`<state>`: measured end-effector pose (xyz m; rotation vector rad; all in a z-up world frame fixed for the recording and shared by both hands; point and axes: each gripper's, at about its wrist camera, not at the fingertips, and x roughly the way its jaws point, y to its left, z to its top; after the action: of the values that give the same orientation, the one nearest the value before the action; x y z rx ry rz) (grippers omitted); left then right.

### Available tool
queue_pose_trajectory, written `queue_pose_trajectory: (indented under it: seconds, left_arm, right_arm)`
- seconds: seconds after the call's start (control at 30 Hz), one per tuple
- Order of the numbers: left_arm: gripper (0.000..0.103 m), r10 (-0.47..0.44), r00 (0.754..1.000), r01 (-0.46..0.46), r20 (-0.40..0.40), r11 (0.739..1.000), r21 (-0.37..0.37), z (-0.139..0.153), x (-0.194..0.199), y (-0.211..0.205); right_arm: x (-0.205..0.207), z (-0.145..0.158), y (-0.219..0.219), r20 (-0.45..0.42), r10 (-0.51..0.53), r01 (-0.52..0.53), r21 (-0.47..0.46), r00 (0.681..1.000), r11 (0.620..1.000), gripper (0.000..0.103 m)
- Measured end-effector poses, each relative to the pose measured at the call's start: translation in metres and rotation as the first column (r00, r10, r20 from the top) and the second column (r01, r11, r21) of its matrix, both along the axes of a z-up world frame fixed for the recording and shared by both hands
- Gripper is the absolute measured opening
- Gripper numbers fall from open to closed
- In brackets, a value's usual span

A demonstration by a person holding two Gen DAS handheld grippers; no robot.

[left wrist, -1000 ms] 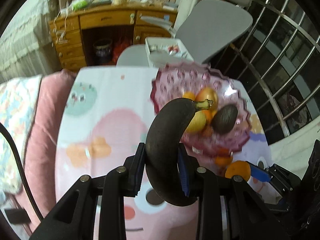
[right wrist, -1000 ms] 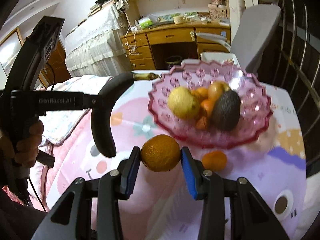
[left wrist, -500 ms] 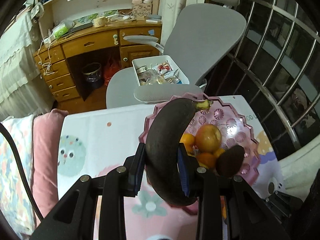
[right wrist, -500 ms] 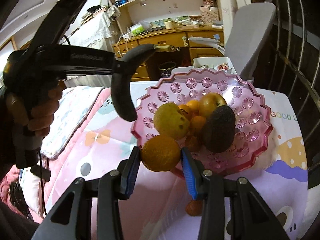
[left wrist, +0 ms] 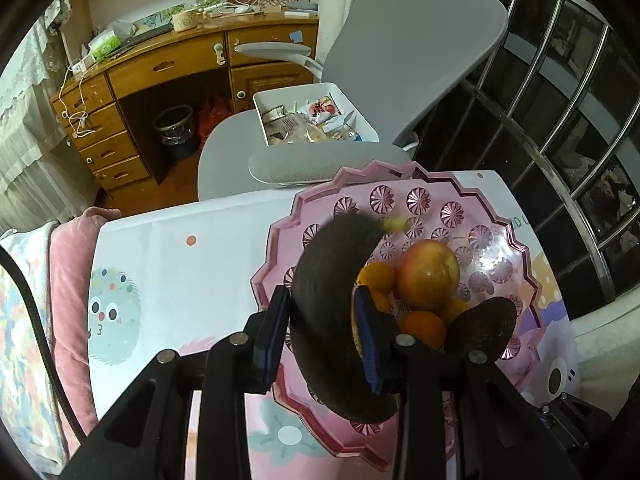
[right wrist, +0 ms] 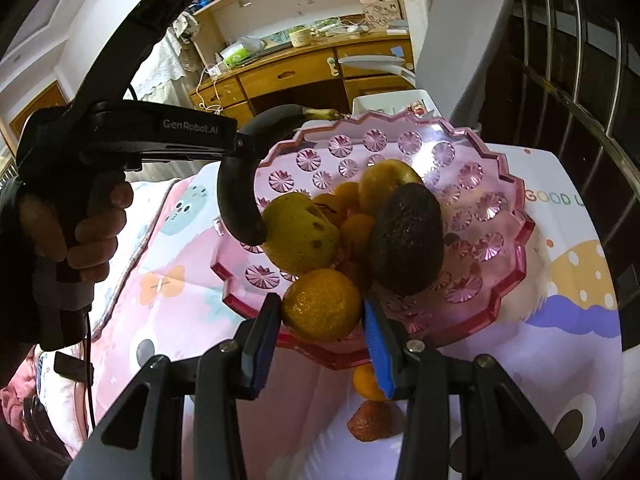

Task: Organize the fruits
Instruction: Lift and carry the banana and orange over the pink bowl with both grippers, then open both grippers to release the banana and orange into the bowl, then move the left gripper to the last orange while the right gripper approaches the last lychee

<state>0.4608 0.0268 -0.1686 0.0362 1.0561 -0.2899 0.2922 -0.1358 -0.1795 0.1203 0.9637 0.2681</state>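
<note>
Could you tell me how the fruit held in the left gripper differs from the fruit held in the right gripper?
The left gripper clamps a banana, long, curved and nearly black; the right gripper clamps an orange, round and yellow-orange. The banana hangs over the pink bowl's left side; the orange sits above its near rim. Both are held in the air, neither yet in the bowl.

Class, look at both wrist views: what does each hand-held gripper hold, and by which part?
The left hand-held gripper clamps the blackened banana across its middle. The right hand-held gripper grips an orange by its two sides.
</note>
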Motion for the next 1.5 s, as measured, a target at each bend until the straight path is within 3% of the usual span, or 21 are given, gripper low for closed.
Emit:
queue_pose_trajectory:
  seconds: [0.2, 0.5, 0.57, 0.73, 1.1, 1.5]
  left_arm:
    - [0.046, -0.001, 1.0, 0.001, -0.015, 1.0, -0.024, 0.007, -0.008, 0.0]
    - [0.064, 0.034, 0.997, -0.039, -0.065, 0.997, -0.066, 0.023, -0.049, 0.013]
    - [0.075, 0.046, 0.997, -0.05, -0.066, 0.996, -0.069, 0.027, -0.061, 0.016]
    - [0.082, 0.079, 0.994, -0.085, -0.081, 0.994, -0.073, 0.03, -0.092, 0.022]
    - [0.083, 0.158, 0.966, -0.177, -0.205, 0.981, -0.078, -0.006, -0.148, 0.034]
    - [0.083, 0.081, 0.943, -0.153, -0.322, 0.966, -0.206, -0.055, -0.155, -0.002]
  right_arm:
    - [-0.001, 0.003, -0.002, -0.006, -0.027, 0.027, 0.007, 1.0, 1.0, 0.057]
    - [-0.02, 0.026, -0.009, 0.019, -0.064, 0.064, 0.01, 0.998, 0.998, 0.062]
    - [-0.025, 0.029, -0.011, 0.024, -0.071, 0.071, 0.014, 0.997, 0.997, 0.064]
    - [-0.041, 0.033, -0.017, 0.014, -0.081, 0.08, 0.016, 0.997, 0.997, 0.067]
    - [-0.056, 0.023, -0.023, -0.033, -0.06, 0.06, -0.001, 0.998, 0.998, 0.067]
    - [-0.07, -0.033, -0.032, -0.086, 0.011, -0.014, -0.035, 0.996, 0.999, 0.067]
